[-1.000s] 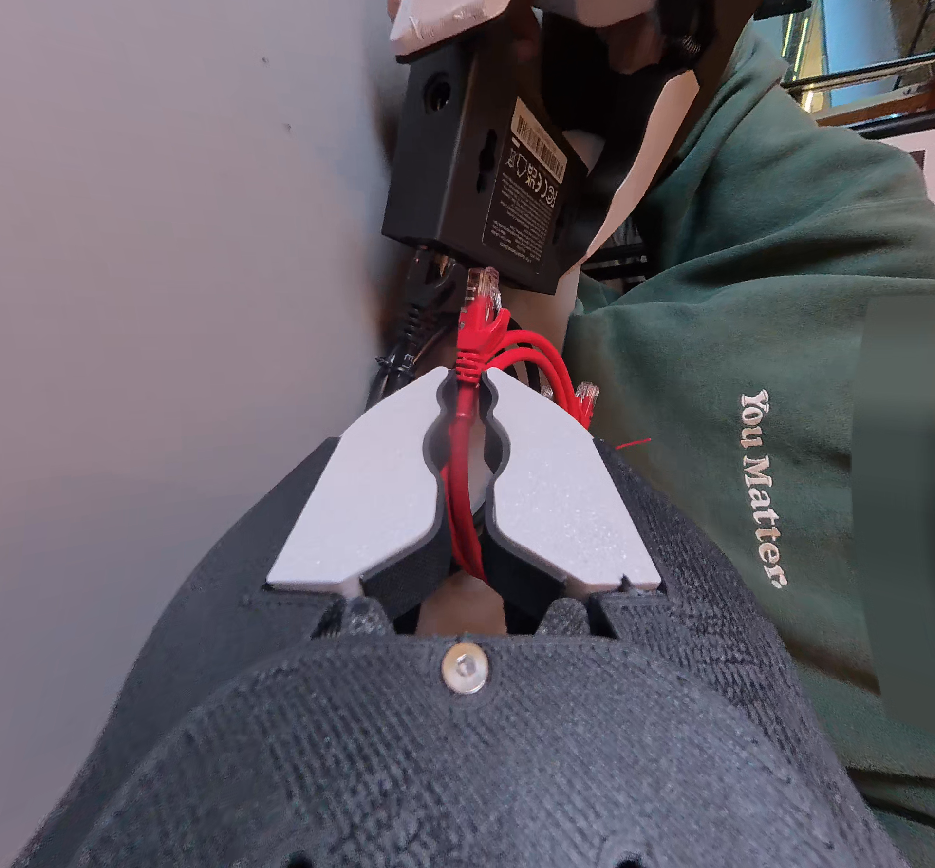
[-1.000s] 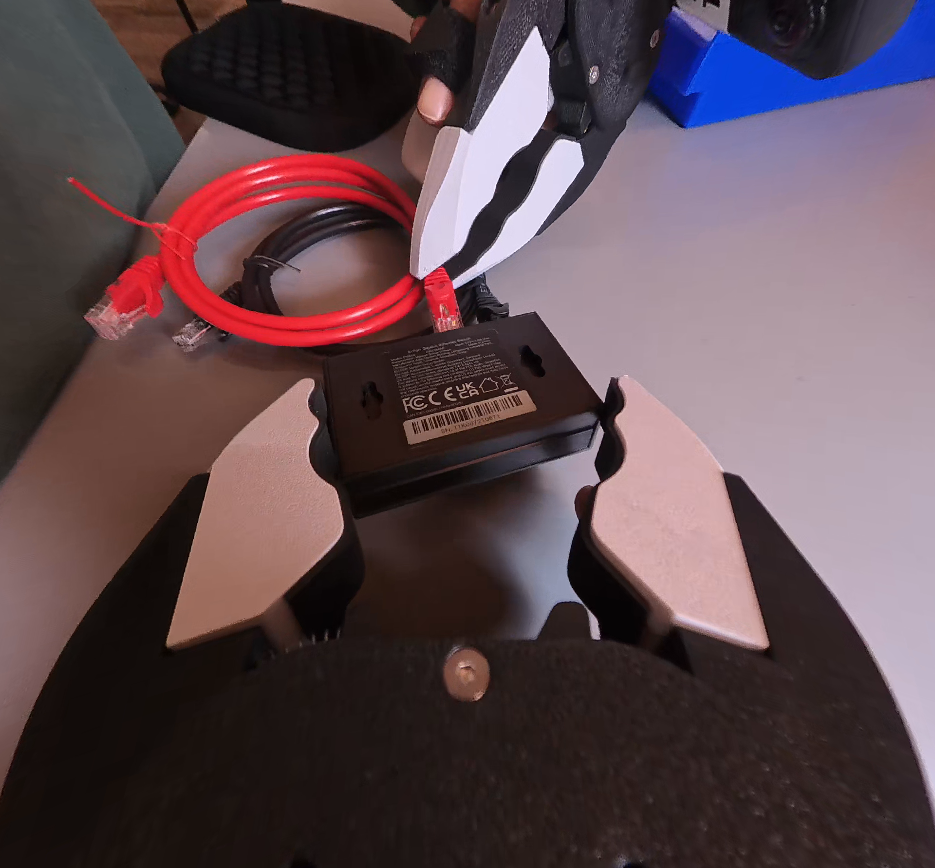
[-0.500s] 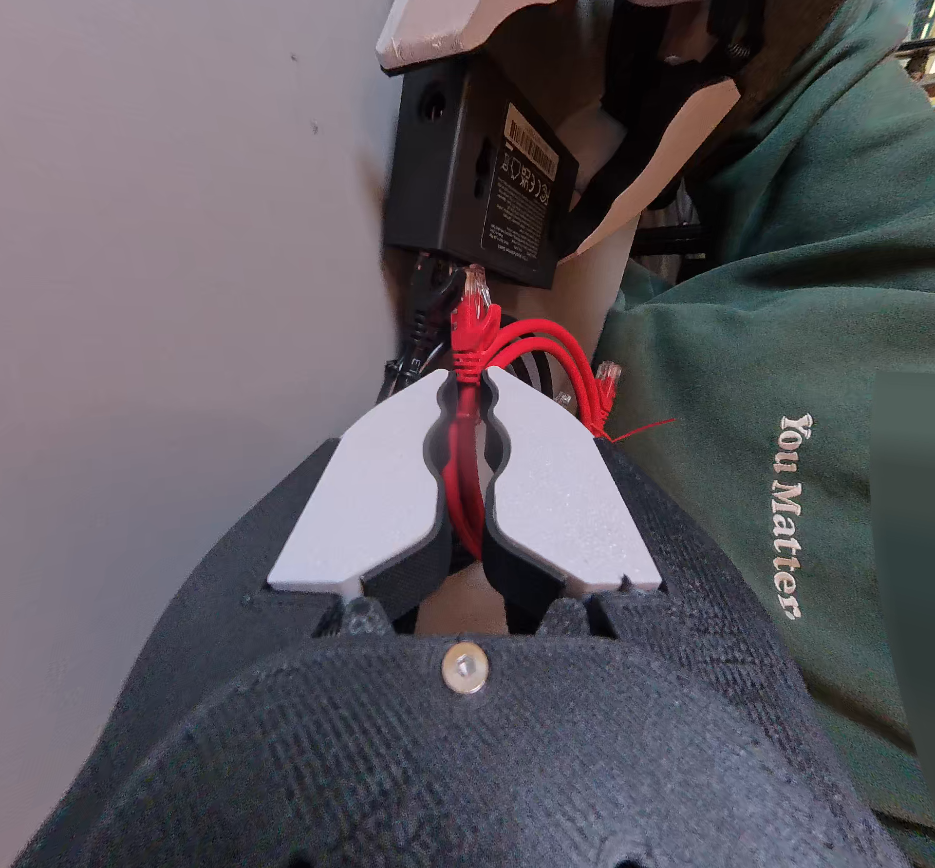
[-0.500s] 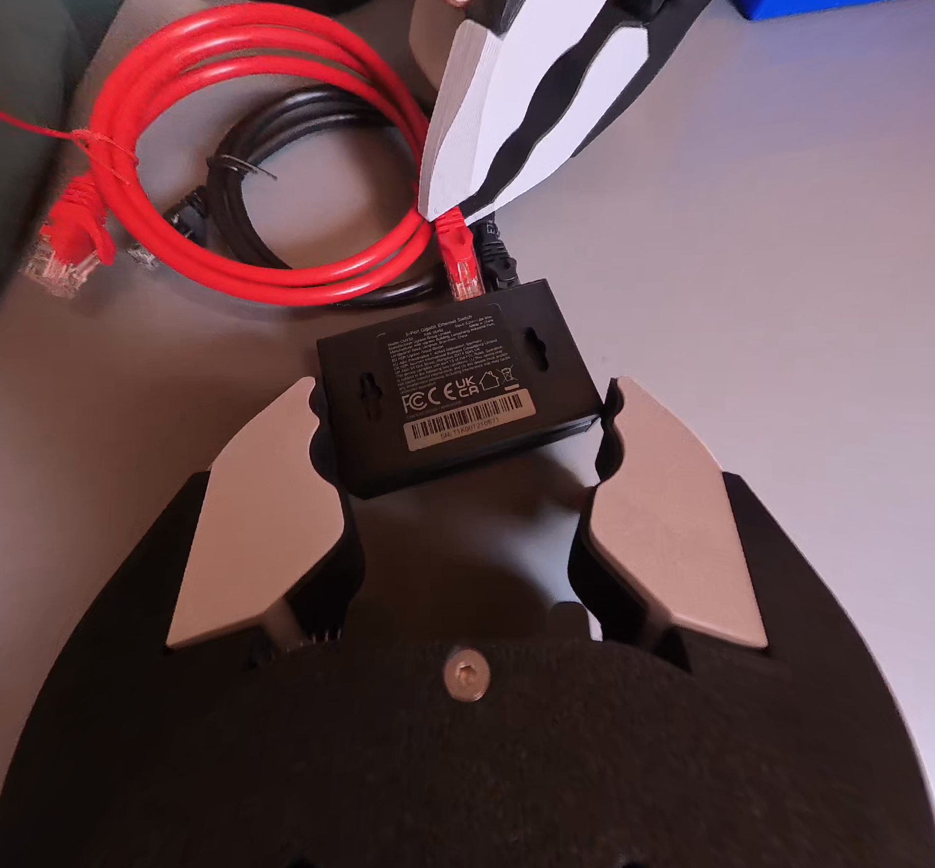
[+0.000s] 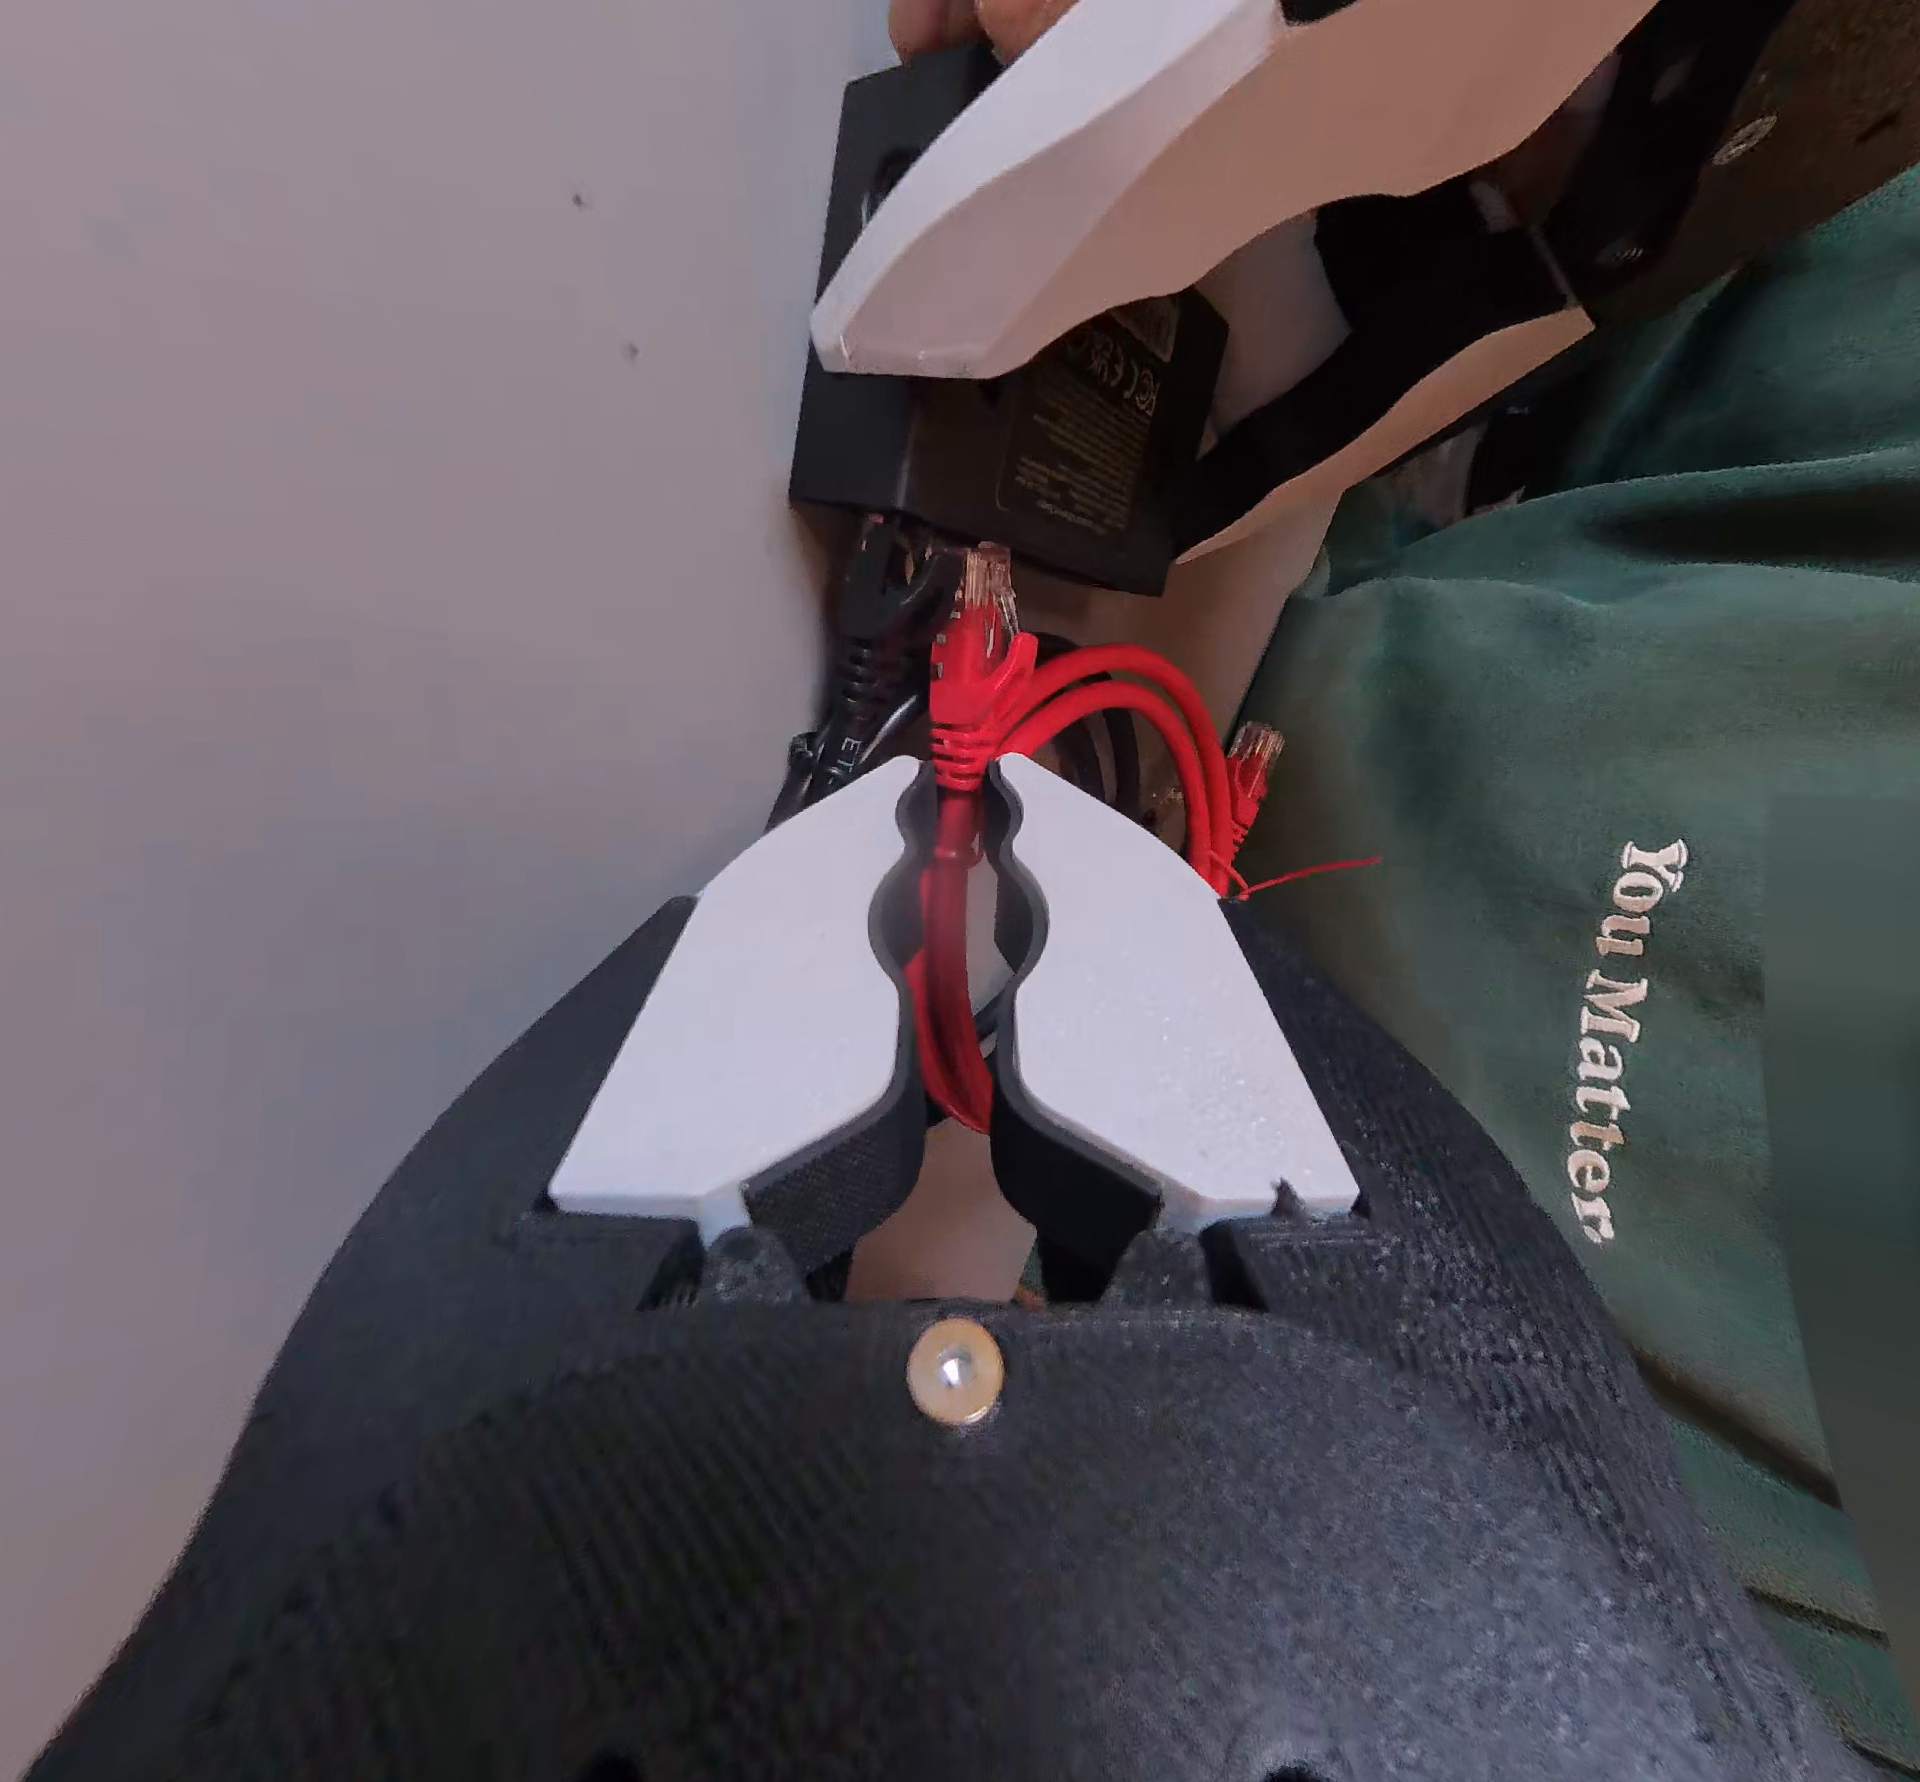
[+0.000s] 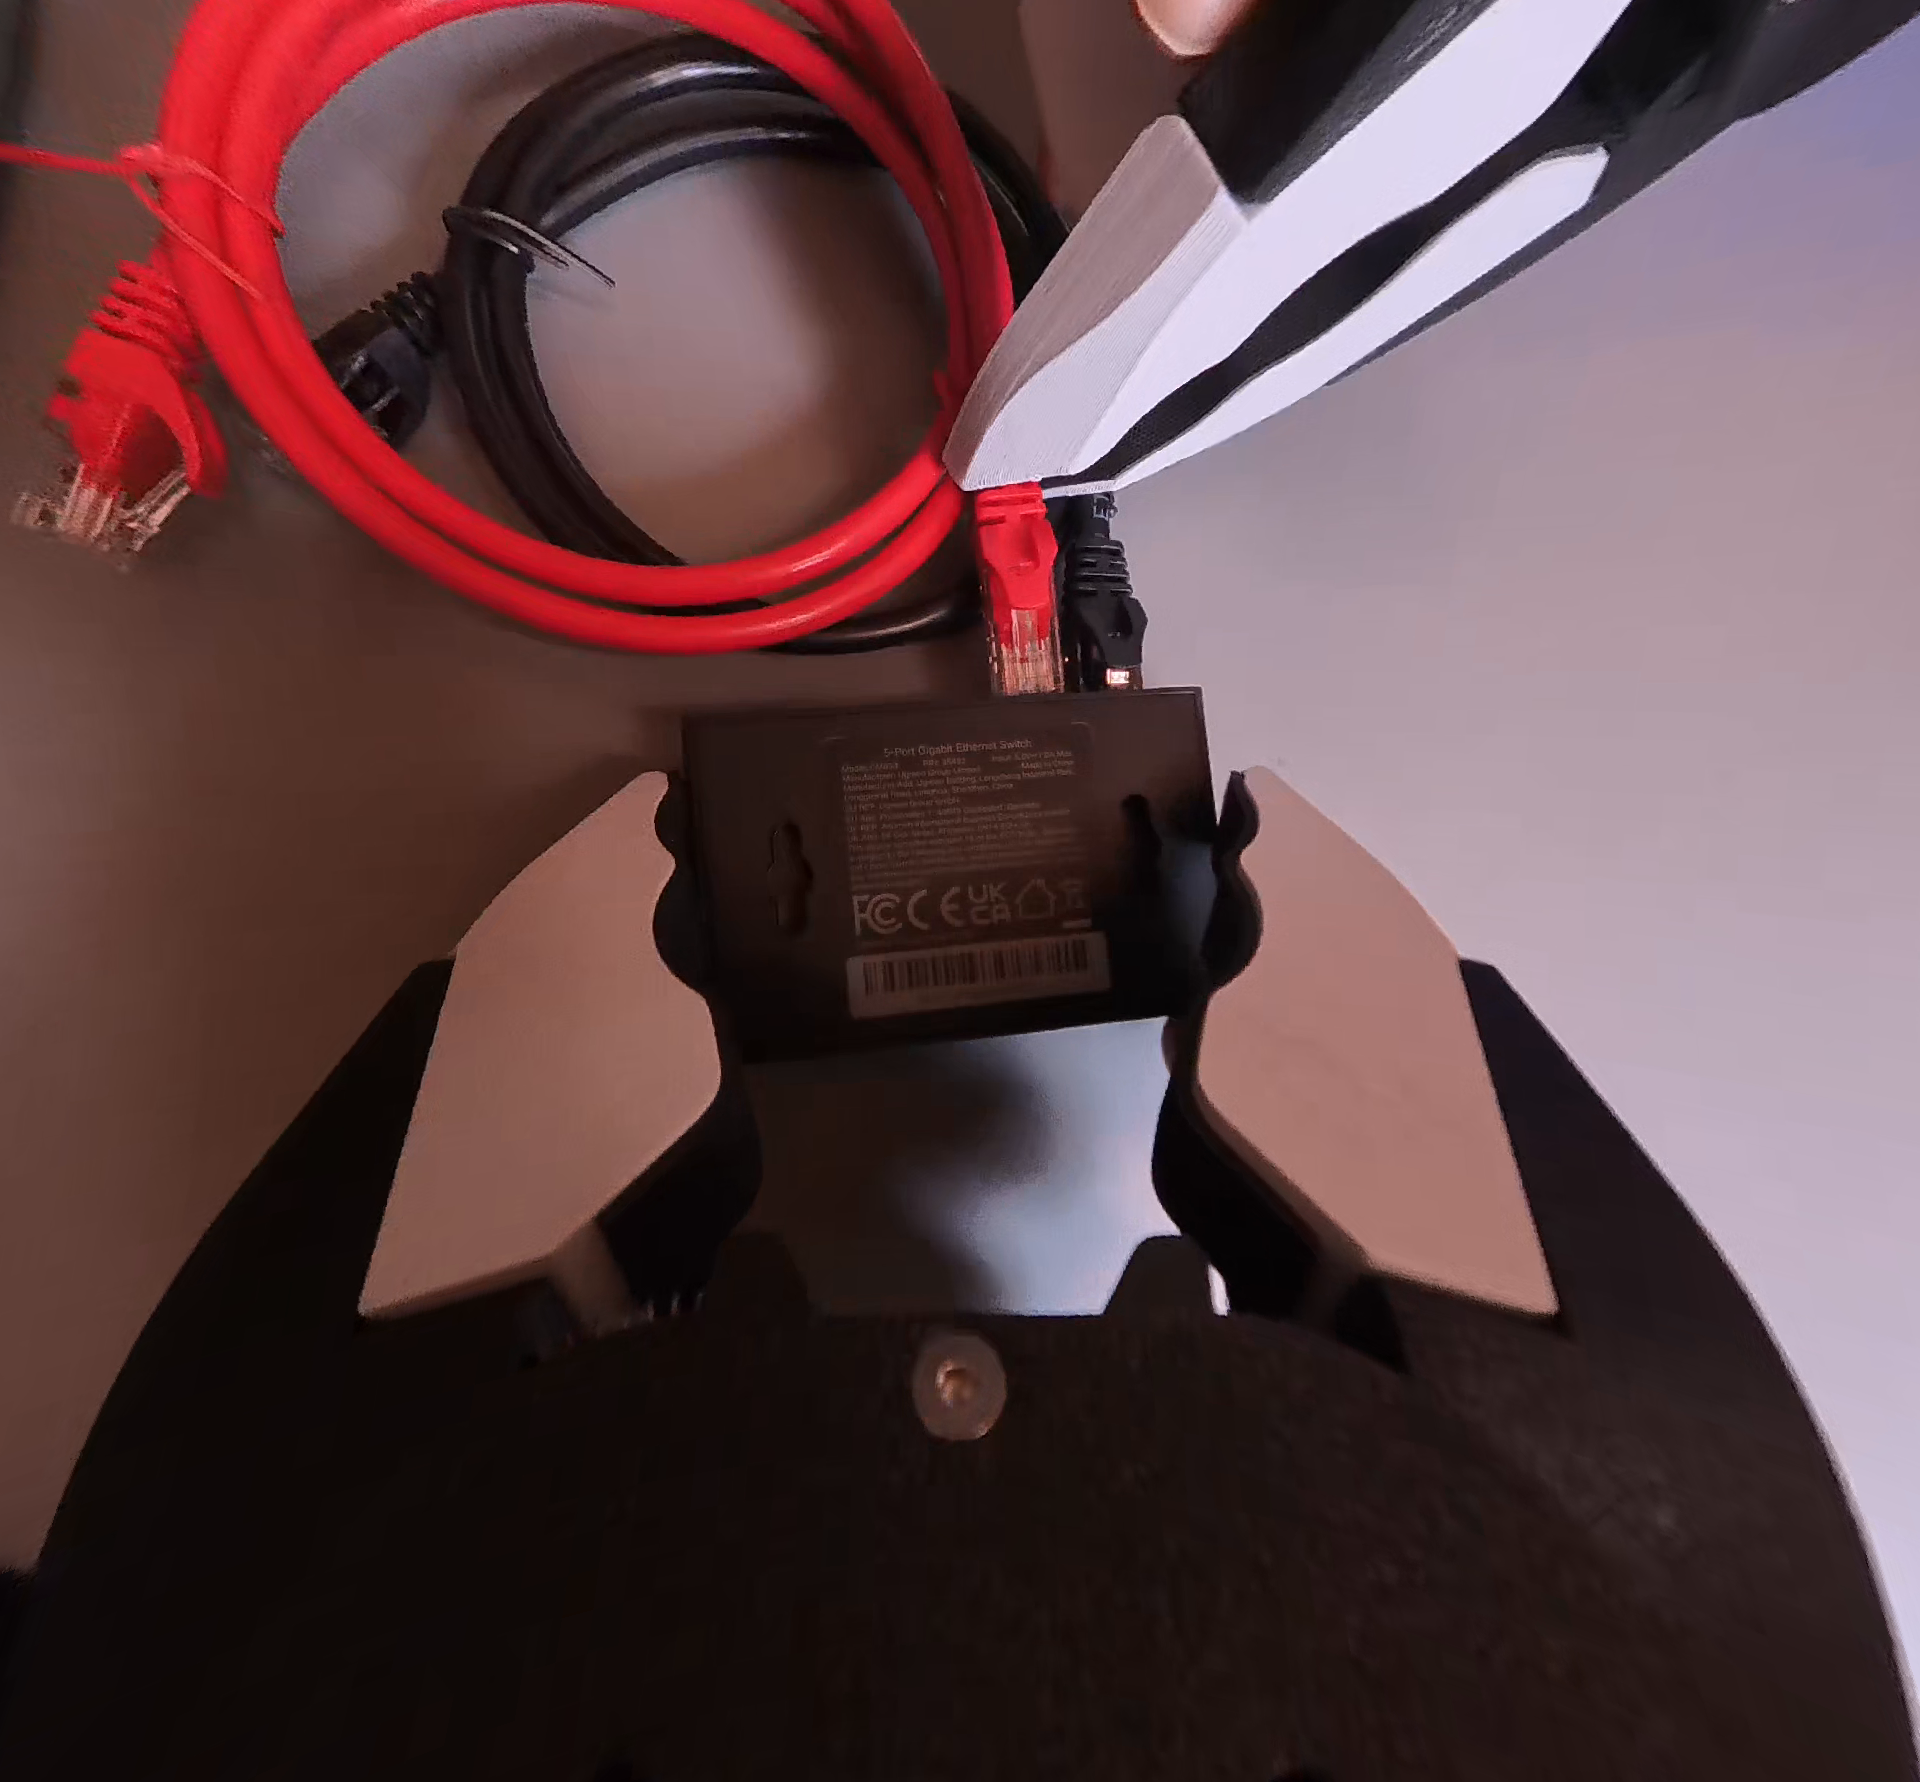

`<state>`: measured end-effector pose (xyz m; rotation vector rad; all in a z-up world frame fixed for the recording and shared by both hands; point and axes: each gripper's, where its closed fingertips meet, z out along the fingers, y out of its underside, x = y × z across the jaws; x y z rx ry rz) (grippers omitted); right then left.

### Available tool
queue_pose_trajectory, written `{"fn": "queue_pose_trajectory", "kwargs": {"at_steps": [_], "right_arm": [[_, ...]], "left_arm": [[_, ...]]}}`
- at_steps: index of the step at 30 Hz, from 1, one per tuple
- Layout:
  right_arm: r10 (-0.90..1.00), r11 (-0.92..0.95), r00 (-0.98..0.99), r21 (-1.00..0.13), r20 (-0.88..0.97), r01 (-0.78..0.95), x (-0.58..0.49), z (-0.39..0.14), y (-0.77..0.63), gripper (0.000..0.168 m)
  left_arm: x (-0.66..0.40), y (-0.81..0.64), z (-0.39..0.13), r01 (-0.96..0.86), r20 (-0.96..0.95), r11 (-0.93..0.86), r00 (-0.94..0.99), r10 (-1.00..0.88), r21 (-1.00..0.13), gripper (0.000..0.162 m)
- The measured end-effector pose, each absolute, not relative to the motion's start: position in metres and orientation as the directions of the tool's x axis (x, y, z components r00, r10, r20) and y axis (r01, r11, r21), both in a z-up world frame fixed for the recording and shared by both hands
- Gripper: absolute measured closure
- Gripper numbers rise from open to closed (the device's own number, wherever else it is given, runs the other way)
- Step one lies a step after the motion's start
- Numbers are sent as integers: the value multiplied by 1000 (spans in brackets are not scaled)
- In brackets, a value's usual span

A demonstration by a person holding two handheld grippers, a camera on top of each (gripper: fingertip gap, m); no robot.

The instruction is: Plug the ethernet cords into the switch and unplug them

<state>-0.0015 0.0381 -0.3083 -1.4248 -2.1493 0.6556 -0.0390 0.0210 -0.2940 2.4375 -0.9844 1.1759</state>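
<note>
My left gripper point(image 5: 961, 782) is shut on the red ethernet cord point(image 5: 951, 911) just behind its plug point(image 5: 977, 652). The plug's clear tip sits at the port side of the black switch point(image 5: 1070, 465). My right gripper point(image 6: 951, 797) is shut on the switch point(image 6: 935, 859), one finger on each short side, label side up. In the right wrist view the red plug point(image 6: 1020, 605) points at the switch's far edge, next to a black plug point(image 6: 1107, 600) that sits in a port. The left gripper point(image 6: 1049, 475) shows there too.
The red cord point(image 6: 499, 205) is coiled and tied on the grey table point(image 6: 1558, 693), its free plug point(image 6: 120, 423) at the left. A coiled black cord point(image 6: 582, 174) lies inside the red loop. A person in a green sweatshirt point(image 5: 1610, 693) is at the table's edge. Left tips to right tips: about 5 cm.
Both grippers have come closer together. The right gripper has closed in on the switch's sides. The red plug has moved up to the switch's port edge.
</note>
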Motion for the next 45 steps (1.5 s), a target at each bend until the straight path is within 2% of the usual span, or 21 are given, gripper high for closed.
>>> {"fn": "queue_pose_trajectory", "kwargs": {"at_steps": [3, 6, 10, 12, 15, 17, 19, 22, 27, 30, 35, 37, 40, 43, 45], "right_arm": [[930, 342, -346, -622, 121, 705, 2, -308, 39, 72], [931, 344, -347, -592, 115, 729, 6, -309, 41, 70], [932, 343, -349, -550, 97, 762, 13, -311, 43, 66], [931, 343, -356, -537, 84, 771, 13, -312, 42, 66], [929, 338, -366, -508, 48, 792, 13, -314, 41, 67], [931, 326, -364, -482, 17, 813, 13, -316, 41, 68], [930, 332, -367, -470, 17, 818, 12, -316, 41, 68], [949, 280, -316, -516, 19, 810, 6, -315, 44, 68], [987, 75, -149, -632, -65, 771, -2, -301, 48, 68], [988, -65, -52, -700, -145, 711, -9, -281, 58, 69], [918, -371, 86, -766, -387, 525, -26, -235, 82, 69], [895, -427, 88, -782, -437, 454, -32, -214, 90, 69], [892, -411, -2, -812, -453, 415, -37, -189, 81, 69], [949, -210, -116, -859, -294, 467, -29, -189, 64, 69], [941, -121, -222, -867, -255, 483, -19, -192, 47, 69]], "left_arm": [[-37, 21, -293, -681, 762, -726, 418, -495, -98, 153], [-41, 23, -292, -736, 672, -649, 383, -634, -193, 152], [-46, 24, -286, -783, 495, -532, 339, -800, -323, 134], [-53, 20, -288, -814, 396, -467, 324, -859, -347, 127], [-61, 17, -293, -845, 256, -378, 297, -920, -379, 130], [-61, 9, -303, -866, 233, -346, 275, -933, -361, 134], [-60, 11, -310, -884, 156, -297, 257, -954, -362, 148], [-62, 15, -305, -879, 105, -292, 272, -956, -376, 149], [-71, 7, -264, -750, 195, -366, 311, -930, -550, 149], [-79, 1, -249, -661, 266, -436, 347, -899, -611, 150], [-71, -12, -250, -643, 290, -459, 357, -888, -613, 149], [-62, -10, -249, -643, 268, -448, 362, -893, -621, 149], [-60, 11, -243, -615, 231, -455, 410, -882, -644, 149], [-73, 29, -236, -644, 156, -434, 443, -883, -631, 149], [-82, 33, -234, -690, 103, -404, 434, -895, -601, 150]]}}
